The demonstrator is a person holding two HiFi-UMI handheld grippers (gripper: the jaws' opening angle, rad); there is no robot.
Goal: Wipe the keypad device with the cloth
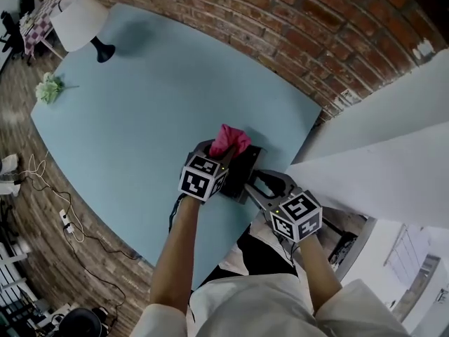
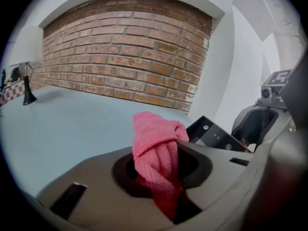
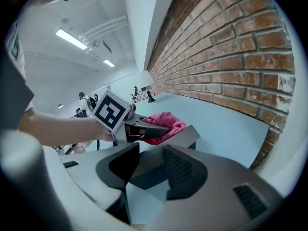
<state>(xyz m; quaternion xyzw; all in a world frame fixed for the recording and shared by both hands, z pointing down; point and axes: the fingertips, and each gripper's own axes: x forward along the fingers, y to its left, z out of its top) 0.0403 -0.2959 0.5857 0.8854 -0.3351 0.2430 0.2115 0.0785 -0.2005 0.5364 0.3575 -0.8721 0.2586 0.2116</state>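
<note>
From the head view, the person stood at a light-blue surface (image 1: 140, 104) pushed up against a brick wall (image 1: 280, 27). The dark keypad device (image 1: 244, 163) sat near the surface's close edge, right in front of them. The left tongs (image 1: 222, 156) had a pink cloth (image 1: 229, 139) bunched at the tip and sitting on the far end of the device, so I'd guess the wiping was on or about to be. The right tongs (image 1: 257, 183) came in from the near side onto the device's corner, which looked like a way to stop it sliding under the rubbing. A white lamp (image 1: 78, 20) stood way off at the far corner, out of the way.

The left gripper view showed the jaws pinched tight on the cloth (image 2: 156, 143), with a fat wad sticking out past them. That made sense, since it gave a soft pad to push around. The device (image 2: 214, 134) was just off to the right.

In the right gripper view the jaws were narrow, with the device's flat grey edge (image 3: 180, 137) running between them. It looked clamped to me, not just hovering. The cloth (image 3: 166, 121) rested on the panel's far end.
</note>
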